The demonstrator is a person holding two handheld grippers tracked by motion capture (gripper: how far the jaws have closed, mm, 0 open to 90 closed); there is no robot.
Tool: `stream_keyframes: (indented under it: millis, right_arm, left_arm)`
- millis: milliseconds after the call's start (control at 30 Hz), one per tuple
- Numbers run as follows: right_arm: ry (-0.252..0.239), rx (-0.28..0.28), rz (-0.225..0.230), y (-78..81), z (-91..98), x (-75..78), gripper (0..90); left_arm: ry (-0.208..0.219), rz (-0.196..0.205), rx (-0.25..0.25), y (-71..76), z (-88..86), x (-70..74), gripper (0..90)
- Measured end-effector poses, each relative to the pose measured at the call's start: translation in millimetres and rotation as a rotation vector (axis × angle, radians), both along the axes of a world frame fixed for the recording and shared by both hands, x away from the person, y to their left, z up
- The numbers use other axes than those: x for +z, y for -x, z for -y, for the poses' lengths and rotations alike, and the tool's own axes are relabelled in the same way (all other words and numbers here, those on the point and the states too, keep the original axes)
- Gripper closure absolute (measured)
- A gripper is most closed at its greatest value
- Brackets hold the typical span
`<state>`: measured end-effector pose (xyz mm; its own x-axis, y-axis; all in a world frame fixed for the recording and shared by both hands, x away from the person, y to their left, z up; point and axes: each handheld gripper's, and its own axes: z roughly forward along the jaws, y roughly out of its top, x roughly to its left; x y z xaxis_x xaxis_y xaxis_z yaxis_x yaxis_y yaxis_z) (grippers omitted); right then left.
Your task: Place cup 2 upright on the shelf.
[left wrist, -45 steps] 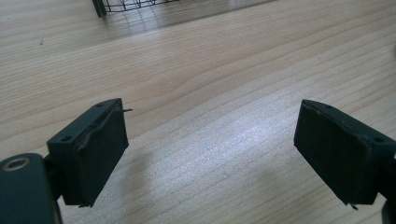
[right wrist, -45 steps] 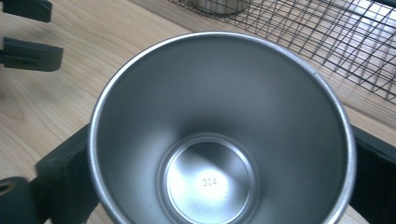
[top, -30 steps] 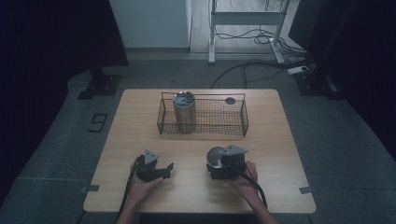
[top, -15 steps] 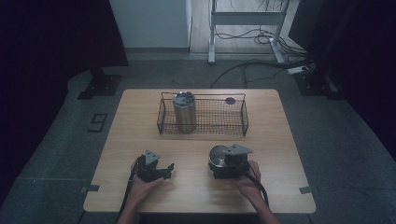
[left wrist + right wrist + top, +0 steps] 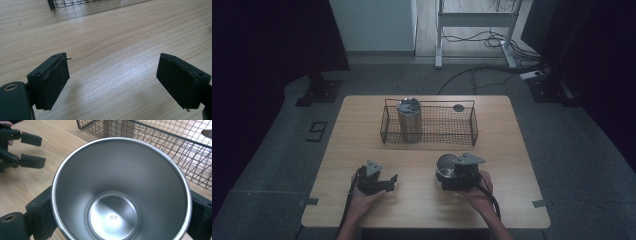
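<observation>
A shiny steel cup (image 5: 120,177) sits between the jaws of my right gripper (image 5: 121,213), its open mouth facing the camera and both pads against its sides. From above, that cup (image 5: 445,164) and right gripper (image 5: 447,176) are low over the table's near right part. My left gripper (image 5: 391,183) rests near the front left, pointing right. Its jaws (image 5: 113,82) stand apart with only bare wood between them. A second steel cup (image 5: 409,120) stands upright in the left end of a black wire basket (image 5: 462,131).
The wire basket (image 5: 175,147) stands just beyond the held cup, at the middle back of the wooden table (image 5: 512,150). A small dark round thing (image 5: 458,107) lies at the basket's far right. Floor cables and a desk frame are beyond the table.
My right gripper with the cup has shifted very slightly to the right. The left gripper has stayed where it was.
</observation>
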<state>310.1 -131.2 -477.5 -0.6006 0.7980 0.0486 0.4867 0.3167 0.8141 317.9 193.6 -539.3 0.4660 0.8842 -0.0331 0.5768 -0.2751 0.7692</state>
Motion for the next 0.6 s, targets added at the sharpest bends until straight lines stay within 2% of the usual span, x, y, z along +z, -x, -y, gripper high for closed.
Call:
stream_keyframes:
  millis: [233, 367, 600]
  right_arm:
    - [-0.012, -0.003, 0.016, 0.3, 2.5, 8.7, 6.7]
    - [-0.016, -0.009, 0.022, -0.7, 5.9, 15.1, 6.7]
    - [-0.013, -0.009, 0.031, -6.2, 11.4, 27.1, 6.7]
  left_arm:
    - [0.005, -0.003, -0.001, 0.0, -1.3, 0.7, 11.0]
    - [0.013, 0.017, 0.009, 1.6, -1.9, 3.1, 12.4]
    - [0.017, 0.005, 0.009, 1.1, -3.4, 3.0, 12.3]
